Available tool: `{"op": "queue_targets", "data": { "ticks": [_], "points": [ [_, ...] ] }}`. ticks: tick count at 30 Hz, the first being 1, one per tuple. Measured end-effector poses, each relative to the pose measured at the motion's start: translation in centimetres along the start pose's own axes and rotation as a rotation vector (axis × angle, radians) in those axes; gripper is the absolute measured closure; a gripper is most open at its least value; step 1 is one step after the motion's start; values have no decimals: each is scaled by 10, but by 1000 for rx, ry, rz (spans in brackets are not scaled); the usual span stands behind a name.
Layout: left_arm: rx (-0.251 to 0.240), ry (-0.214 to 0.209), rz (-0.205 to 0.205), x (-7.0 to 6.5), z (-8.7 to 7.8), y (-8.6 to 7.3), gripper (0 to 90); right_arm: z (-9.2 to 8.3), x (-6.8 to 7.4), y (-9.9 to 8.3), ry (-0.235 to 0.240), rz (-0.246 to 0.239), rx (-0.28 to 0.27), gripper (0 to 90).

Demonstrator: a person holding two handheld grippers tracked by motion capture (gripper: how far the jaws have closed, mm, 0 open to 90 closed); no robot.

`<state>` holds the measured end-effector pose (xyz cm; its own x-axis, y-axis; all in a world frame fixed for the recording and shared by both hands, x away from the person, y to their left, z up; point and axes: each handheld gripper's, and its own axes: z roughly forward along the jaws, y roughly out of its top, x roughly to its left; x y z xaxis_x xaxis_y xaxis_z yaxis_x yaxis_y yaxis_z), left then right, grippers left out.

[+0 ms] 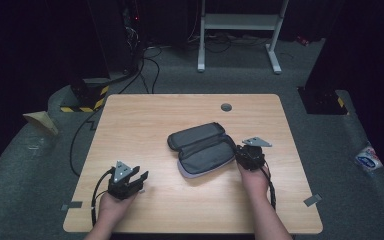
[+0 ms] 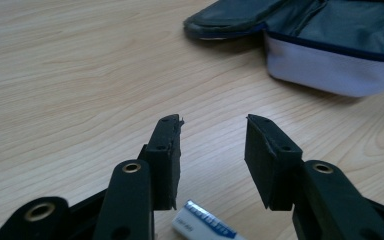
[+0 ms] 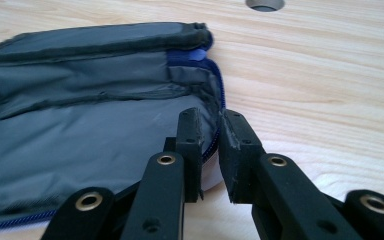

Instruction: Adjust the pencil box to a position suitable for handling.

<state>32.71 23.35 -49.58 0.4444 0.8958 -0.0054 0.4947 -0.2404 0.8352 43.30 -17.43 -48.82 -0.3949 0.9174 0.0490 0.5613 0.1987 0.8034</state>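
- Near the middle of the wooden table (image 1: 145, 115), slightly toward its right side, lies a dark grey pencil case (image 1: 202, 147), unzipped and spread open.
- Its long axis runs diagonally in the high view, from the lower right near the right gripper up toward the far left; the folded-back lid lies along the far side.
- At the case's right end, the right gripper (image 3: 211, 135) has its jaws pressed together on the case's zippered rim, the fabric edge and blue zip caught between the pads.
- Toward the table's near left, well apart from the case, the left gripper (image 2: 212, 145) hovers over bare wood with its jaws apart and nothing between them.
- Just under that gripper, on the table, lies a small white eraser (image 2: 202, 225) with blue print.
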Motion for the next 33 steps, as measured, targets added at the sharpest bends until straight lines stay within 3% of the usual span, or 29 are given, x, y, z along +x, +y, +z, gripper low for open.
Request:
{"op": "queue_targets", "data": {
  "ticks": [8,11,19,23,28,29,33],
  "points": [
    [-21,-12,3,-9,8,6,625,-10,22,-13,46,-36,-31,756],
    [-24,-14,-1,-11,10,8,626,-13,30,-17,65,-28,-37,742],
    [-48,-23,5,-14,15,20,572,-17,59,-26,118,-56,-63,706],
    [-69,-22,-20,-17,21,29,569,-19,69,-28,146,-73,-64,683],
    [-63,-22,-37,-19,32,35,571,-27,68,-26,129,-86,-87,637],
    [-70,-29,-63,-20,35,39,568,-28,66,-24,119,-85,-95,629],
    [-49,-17,-42,-24,45,47,555,-22,57,-18,101,-40,-97,599]
  ]
}}
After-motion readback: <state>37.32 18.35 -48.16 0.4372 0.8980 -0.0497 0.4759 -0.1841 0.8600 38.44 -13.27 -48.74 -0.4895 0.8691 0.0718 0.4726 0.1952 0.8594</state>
